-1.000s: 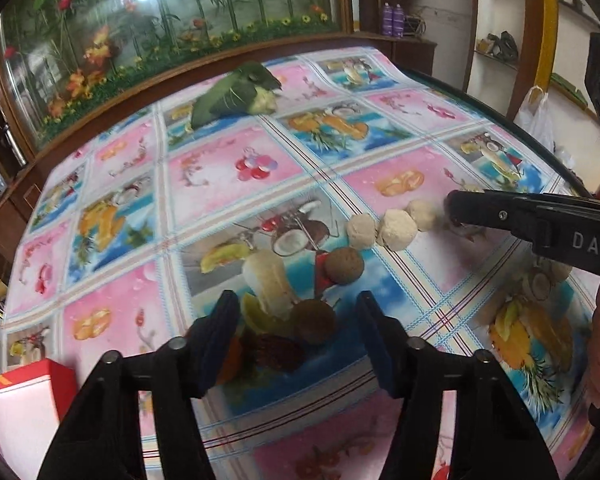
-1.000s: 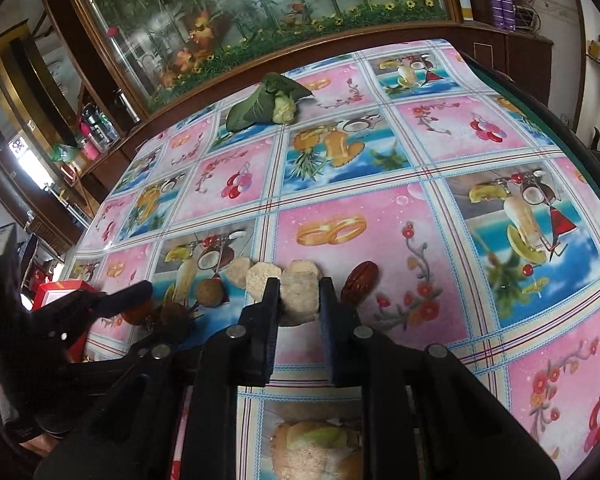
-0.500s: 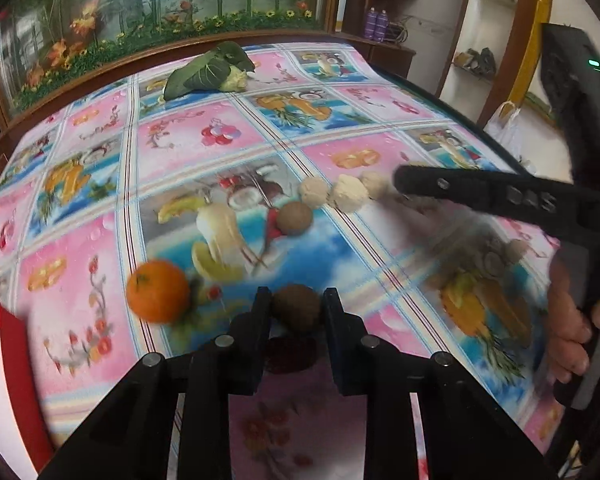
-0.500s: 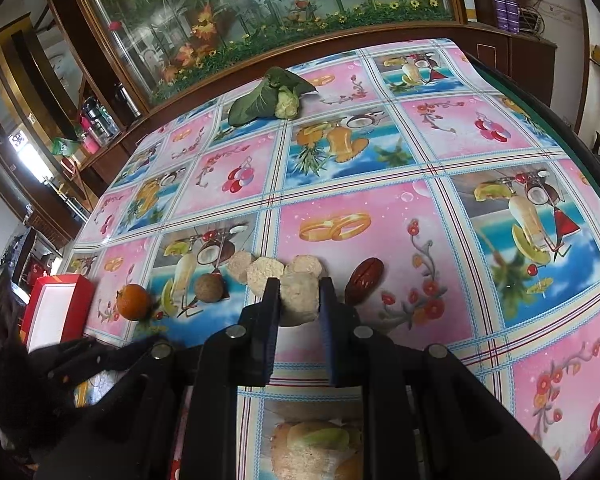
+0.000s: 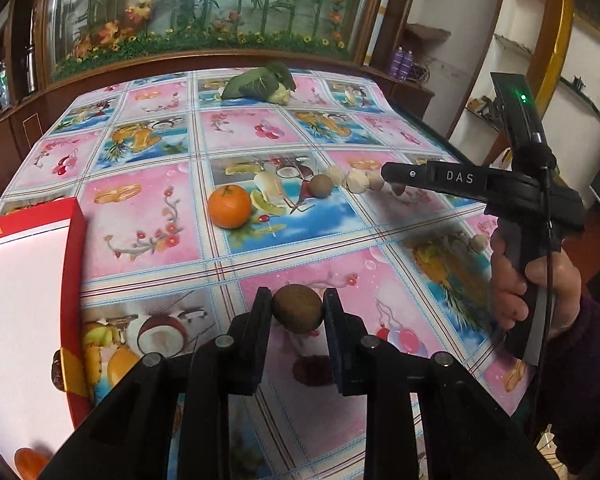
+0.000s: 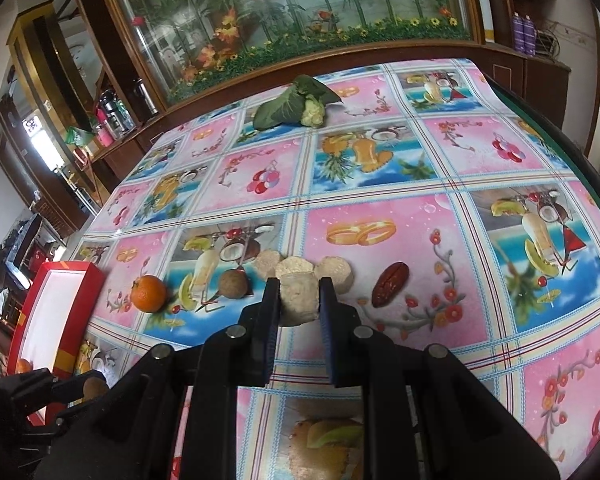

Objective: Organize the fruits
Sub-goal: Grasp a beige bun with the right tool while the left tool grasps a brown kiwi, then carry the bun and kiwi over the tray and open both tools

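My left gripper (image 5: pixel 296 300) is shut on a round brown fruit (image 5: pixel 296 309), held above the tablecloth beside the red box (image 5: pixel 73 280). On the cloth lie an orange (image 5: pixel 230 206), a second brown fruit (image 5: pixel 321 187) and a row of pale chunks (image 5: pixel 356 180). My right gripper (image 6: pixel 299 288) is shut on one pale beige chunk (image 6: pixel 298 300) down at that row. Two pale chunks (image 6: pixel 334 274) and a red date (image 6: pixel 390 284) lie beside it. In the right wrist view the left gripper (image 6: pixel 88 386) sits at the lower left.
The red box (image 6: pixel 56 304) has a white inside with an orange fruit (image 5: pixel 28 460) in its near corner. A cauliflower with green leaves (image 6: pixel 296 106) lies at the table's far side. A hand (image 5: pixel 512 280) holds the right gripper (image 5: pixel 388 171). A wooden cabinet with glass stands behind the table.
The left gripper closed on the brown fruit, lifted it and drew back toward the near side by the red box. The right gripper stayed shut on its pale chunk.
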